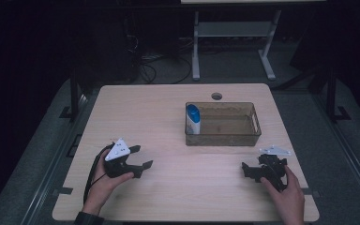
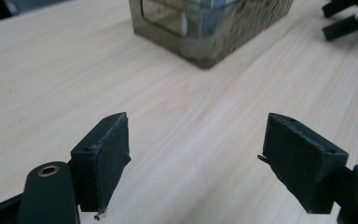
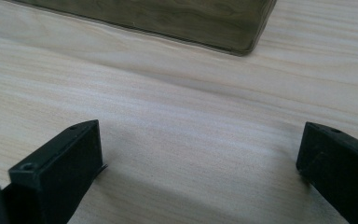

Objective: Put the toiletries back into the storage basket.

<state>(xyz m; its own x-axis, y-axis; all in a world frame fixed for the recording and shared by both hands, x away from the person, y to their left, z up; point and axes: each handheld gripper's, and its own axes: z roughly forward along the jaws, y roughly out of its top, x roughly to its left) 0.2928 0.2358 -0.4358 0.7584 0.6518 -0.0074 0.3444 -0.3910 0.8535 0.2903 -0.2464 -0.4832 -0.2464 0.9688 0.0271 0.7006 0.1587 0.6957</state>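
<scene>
One bottle [image 1: 193,118] in one bin [image 1: 256,123], both my grippers spread and empty on the near side.

The white bottle with the blue cap stands upright against the left end wall of the clear brown bin, which runs its long axis across the table [image 1: 136,108]. It lies ahead and to the right of my left gripper [image 1: 140,159], ahead and to the left of my right gripper [image 1: 247,169]; I judge them about equally far, the right perhaps slightly nearer. Count: one bottle, one bin, two grippers, each with jaws wide apart, gripping nothing, resting low over the table.
</scene>
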